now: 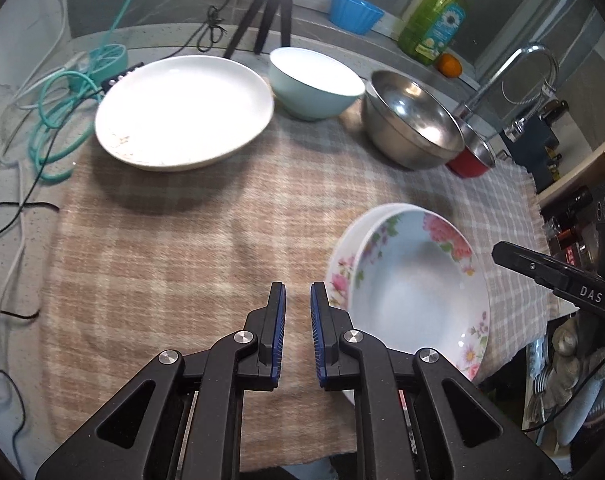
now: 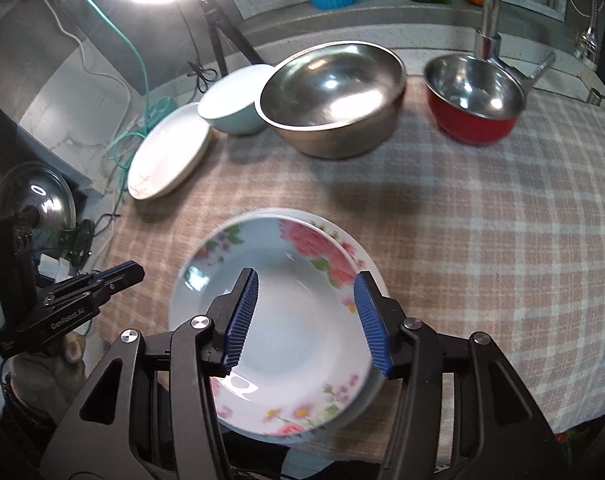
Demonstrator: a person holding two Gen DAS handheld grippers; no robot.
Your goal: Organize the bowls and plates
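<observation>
Two floral plates are stacked near the cloth's front edge [image 1: 414, 280] [image 2: 278, 320]. A plain white plate [image 1: 182, 112] [image 2: 170, 152], a pale blue bowl [image 1: 314, 84] [image 2: 232, 104], a large steel bowl [image 1: 412, 120] [image 2: 330, 96] and a red bowl with steel inside [image 1: 472, 156] [image 2: 474, 98] stand along the back. My left gripper [image 1: 297, 292] is nearly closed and empty, just left of the floral stack. My right gripper [image 2: 306, 284] is open and empty above the floral stack; its finger [image 1: 542, 268] shows in the left wrist view.
A checked cloth [image 1: 162, 260] [image 2: 502, 220] covers the counter. Cables [image 1: 58, 120] and a tripod [image 1: 270, 8] lie at the back left. A blue tub [image 1: 354, 10], green soap bottle [image 1: 434, 16], an orange [image 1: 448, 66] and a tap [image 1: 514, 68] stand behind. A pot lid [image 2: 34, 200] sits left.
</observation>
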